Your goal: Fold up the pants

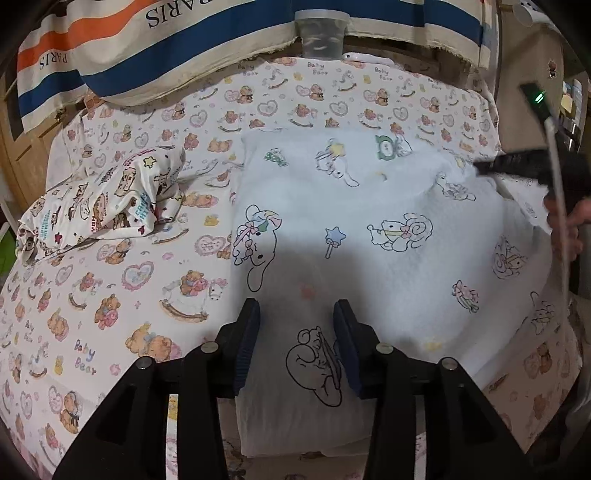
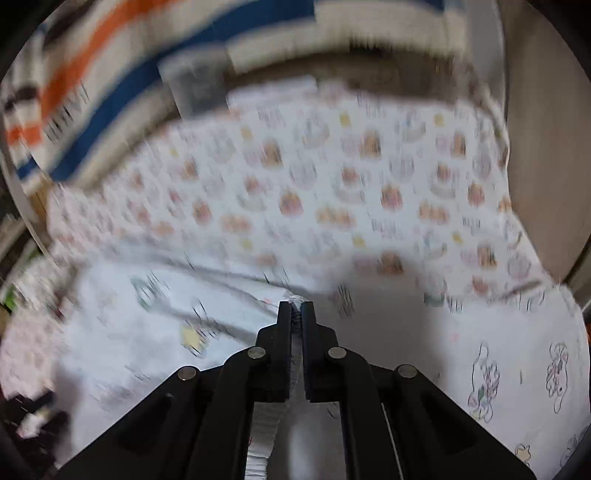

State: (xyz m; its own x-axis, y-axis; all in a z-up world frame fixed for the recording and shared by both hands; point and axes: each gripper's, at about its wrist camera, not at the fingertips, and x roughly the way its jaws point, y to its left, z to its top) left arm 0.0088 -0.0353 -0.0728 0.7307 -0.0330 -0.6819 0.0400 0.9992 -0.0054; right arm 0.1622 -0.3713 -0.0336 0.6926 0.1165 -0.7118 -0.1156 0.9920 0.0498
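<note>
White pants (image 1: pixel 369 206) printed with cartoon animals lie spread flat on a bear-print sheet (image 1: pixel 129 295). In the left wrist view my left gripper (image 1: pixel 297 310) hovers over the near end of the pants. It is open, with the cloth showing between its fingers and no pad pressing on it. The right gripper (image 1: pixel 509 164) reaches in at the pants' far right edge, a hand (image 1: pixel 565 225) behind it. The right wrist view is blurred; there my right gripper (image 2: pixel 295 306) is shut on a bunched edge of the pants (image 2: pixel 480 350), and a strip of white cloth runs back between the fingers.
A crumpled printed garment (image 1: pixel 110 199) lies on the sheet to the left of the pants. A striped cushion marked PARIS (image 1: pixel 166 48) and a clear plastic container (image 1: pixel 321 33) stand at the far edge. A wooden panel (image 1: pixel 14 147) is at far left.
</note>
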